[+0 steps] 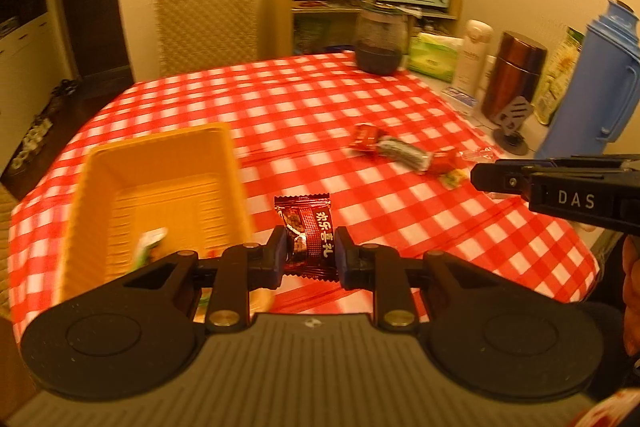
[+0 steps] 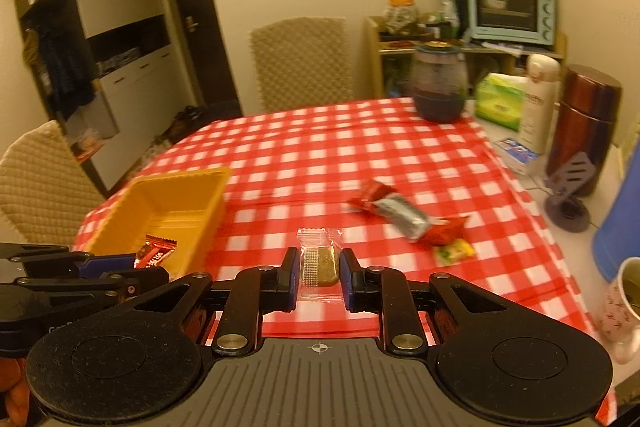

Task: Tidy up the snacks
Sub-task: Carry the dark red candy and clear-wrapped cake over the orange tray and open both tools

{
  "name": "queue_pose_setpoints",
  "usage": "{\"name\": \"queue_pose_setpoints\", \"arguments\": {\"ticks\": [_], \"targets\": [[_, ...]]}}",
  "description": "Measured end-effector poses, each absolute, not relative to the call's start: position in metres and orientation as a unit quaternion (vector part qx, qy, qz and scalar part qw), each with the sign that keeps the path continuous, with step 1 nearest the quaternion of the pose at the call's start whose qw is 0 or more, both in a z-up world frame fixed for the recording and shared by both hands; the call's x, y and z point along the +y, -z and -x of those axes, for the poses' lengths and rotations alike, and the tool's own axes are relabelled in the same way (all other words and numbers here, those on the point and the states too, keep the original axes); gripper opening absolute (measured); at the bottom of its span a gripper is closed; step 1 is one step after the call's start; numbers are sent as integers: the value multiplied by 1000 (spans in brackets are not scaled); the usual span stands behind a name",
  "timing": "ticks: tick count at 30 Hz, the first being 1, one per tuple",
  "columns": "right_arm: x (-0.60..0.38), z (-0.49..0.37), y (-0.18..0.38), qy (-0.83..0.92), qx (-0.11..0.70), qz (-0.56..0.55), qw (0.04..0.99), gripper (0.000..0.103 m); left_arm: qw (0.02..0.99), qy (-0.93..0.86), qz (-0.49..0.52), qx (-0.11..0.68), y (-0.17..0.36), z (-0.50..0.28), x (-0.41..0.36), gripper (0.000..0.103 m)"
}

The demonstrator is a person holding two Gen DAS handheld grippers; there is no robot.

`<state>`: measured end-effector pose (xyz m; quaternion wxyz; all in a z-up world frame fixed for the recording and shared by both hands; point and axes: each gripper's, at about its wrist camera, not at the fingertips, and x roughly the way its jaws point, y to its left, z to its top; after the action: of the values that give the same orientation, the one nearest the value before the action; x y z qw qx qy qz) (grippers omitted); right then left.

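Note:
My left gripper [image 1: 311, 251] is shut on a dark red candy packet [image 1: 306, 235] with white characters, held above the checked cloth just right of the yellow basket [image 1: 100, 179]. The same packet [image 2: 155, 251] shows beside the basket [image 2: 216, 183] in the right wrist view, with the left gripper [image 2: 136, 273] around it. My right gripper [image 2: 319, 273] is shut on a clear-wrapped tan biscuit [image 2: 319, 261] and appears side-on as the right gripper [image 1: 480, 177] in the left wrist view. A green-and-white snack [image 1: 150, 247] lies in the basket. Several snacks [image 1: 400, 149] [image 2: 404, 217] lie on the cloth.
The red-and-white checked table [image 1: 304, 99] carries a dark glass jar [image 1: 380, 43], a tissue pack [image 1: 434, 55], a brown canister [image 1: 512, 75] and a blue thermos [image 1: 592, 83] along its far right. A mug [image 2: 624, 303] stands near right. Chairs [image 2: 304, 63] [image 2: 36, 179] flank the table.

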<state>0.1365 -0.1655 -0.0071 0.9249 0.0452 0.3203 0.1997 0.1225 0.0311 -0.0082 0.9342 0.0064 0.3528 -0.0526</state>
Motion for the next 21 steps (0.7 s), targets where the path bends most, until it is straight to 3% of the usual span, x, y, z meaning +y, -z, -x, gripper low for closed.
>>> {"name": "queue_pose_setpoints", "arguments": {"ticks": [21], "targets": [[-55,-141,7,-295,323,-13,899,21,935,-33,30,353,-4,-96,129,22]]}}
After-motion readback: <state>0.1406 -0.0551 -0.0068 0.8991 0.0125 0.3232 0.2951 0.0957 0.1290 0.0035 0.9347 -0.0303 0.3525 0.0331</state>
